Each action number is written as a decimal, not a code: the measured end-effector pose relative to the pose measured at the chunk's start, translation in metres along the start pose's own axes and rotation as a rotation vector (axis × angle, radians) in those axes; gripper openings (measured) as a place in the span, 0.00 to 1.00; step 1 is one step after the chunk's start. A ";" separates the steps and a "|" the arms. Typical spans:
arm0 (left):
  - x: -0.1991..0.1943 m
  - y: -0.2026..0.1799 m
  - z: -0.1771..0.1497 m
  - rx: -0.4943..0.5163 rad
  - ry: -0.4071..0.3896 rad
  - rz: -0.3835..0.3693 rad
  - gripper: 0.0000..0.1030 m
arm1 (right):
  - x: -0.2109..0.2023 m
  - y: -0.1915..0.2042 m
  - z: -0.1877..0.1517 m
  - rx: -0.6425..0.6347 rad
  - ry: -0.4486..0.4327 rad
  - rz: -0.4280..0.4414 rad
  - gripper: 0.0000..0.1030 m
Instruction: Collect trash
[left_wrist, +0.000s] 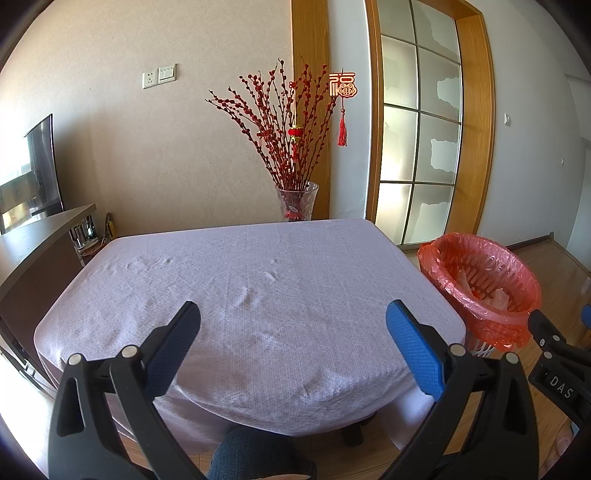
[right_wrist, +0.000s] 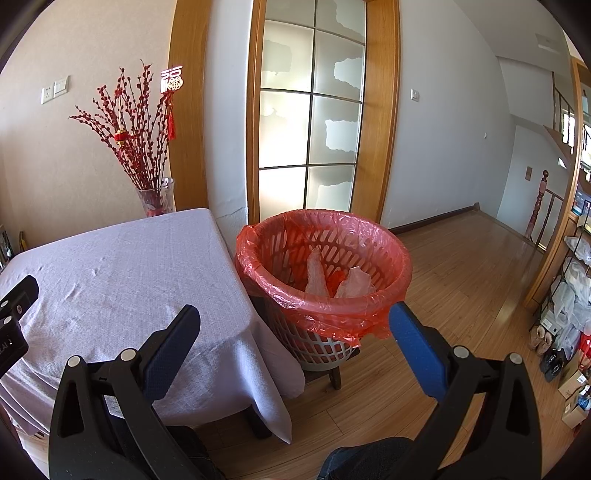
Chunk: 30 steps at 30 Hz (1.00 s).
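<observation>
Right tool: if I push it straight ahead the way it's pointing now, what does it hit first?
Probably the near rim of the red-lined trash basket, which sits centred between the open right tool fingers. Depth is unclear; the tablecloth edge lies just left.

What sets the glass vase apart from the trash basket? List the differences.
The glass vase is clear, narrow and tall; the trash basket is wide, slotted and lined with a red bag. The vase holds upright red-berried branches; the basket holds crumpled pale wrappers. The vase stands behind the table's far edge; the basket sits beside the table's right side. Both are open-topped and upright.
</observation>
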<state>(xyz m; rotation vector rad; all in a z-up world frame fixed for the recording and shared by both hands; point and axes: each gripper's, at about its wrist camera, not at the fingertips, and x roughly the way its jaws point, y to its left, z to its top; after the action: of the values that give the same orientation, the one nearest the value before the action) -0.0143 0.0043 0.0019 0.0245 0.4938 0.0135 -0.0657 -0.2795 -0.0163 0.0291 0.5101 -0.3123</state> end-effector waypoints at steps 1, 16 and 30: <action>0.000 0.000 0.000 0.000 0.000 -0.001 0.96 | 0.000 0.000 0.000 0.000 0.000 0.000 0.98; 0.000 0.000 -0.001 0.001 0.002 -0.001 0.96 | 0.000 0.000 0.000 0.001 0.000 -0.001 0.98; -0.001 0.000 -0.002 -0.002 0.004 0.004 0.96 | 0.000 0.001 -0.001 0.002 0.002 0.000 0.98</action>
<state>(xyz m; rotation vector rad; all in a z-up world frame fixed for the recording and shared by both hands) -0.0158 0.0044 0.0004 0.0232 0.4975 0.0183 -0.0653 -0.2785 -0.0172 0.0317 0.5116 -0.3128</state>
